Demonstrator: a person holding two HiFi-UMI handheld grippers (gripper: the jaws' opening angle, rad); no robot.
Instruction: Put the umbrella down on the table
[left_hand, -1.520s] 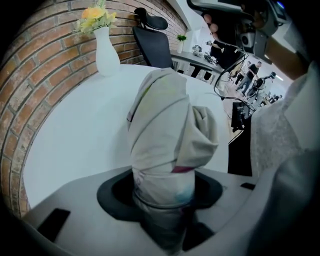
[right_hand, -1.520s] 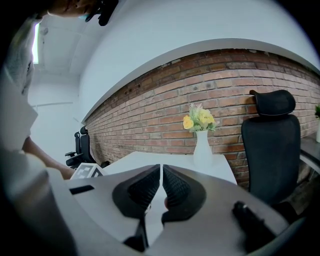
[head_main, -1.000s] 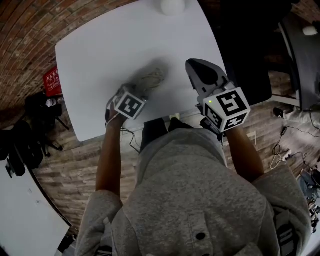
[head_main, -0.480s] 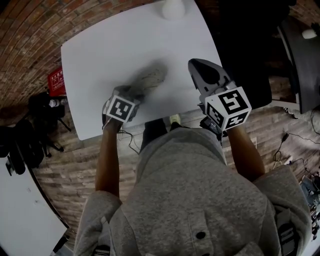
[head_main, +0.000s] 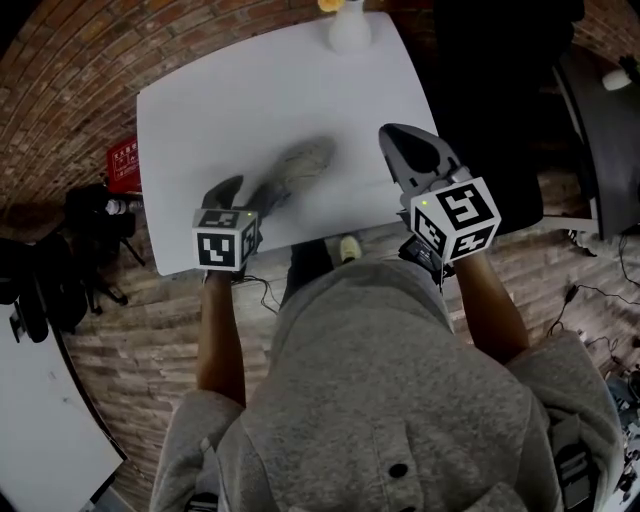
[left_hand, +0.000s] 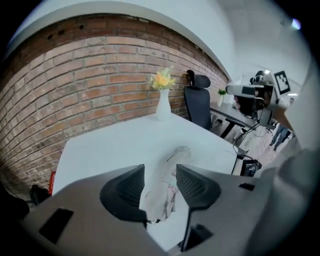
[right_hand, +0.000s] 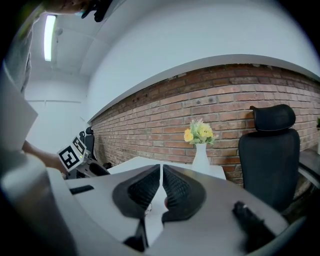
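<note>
The folded, light-coloured umbrella (head_main: 297, 165) lies flat on the white table (head_main: 250, 90). In the left gripper view the umbrella (left_hand: 167, 192) shows on the tabletop beyond the jaws. My left gripper (head_main: 230, 192) hovers above the umbrella's near end, by the table's front edge. Its jaws have just been closing a little but still stand apart, with nothing pressed between them (left_hand: 160, 171). My right gripper (head_main: 395, 138) hangs over the table's right part, clear of the umbrella, its jaws shut on nothing (right_hand: 161, 169).
A white vase with yellow flowers (head_main: 349, 27) stands at the table's far edge. A black office chair (right_hand: 270, 145) stands to the table's right. A red object (head_main: 122, 162) and dark gear (head_main: 60, 260) lie on the floor to the left.
My left gripper has risen off the umbrella's near end and drawn back towards the table's front edge. The umbrella stays lying on the table. The right gripper has barely shifted.
</note>
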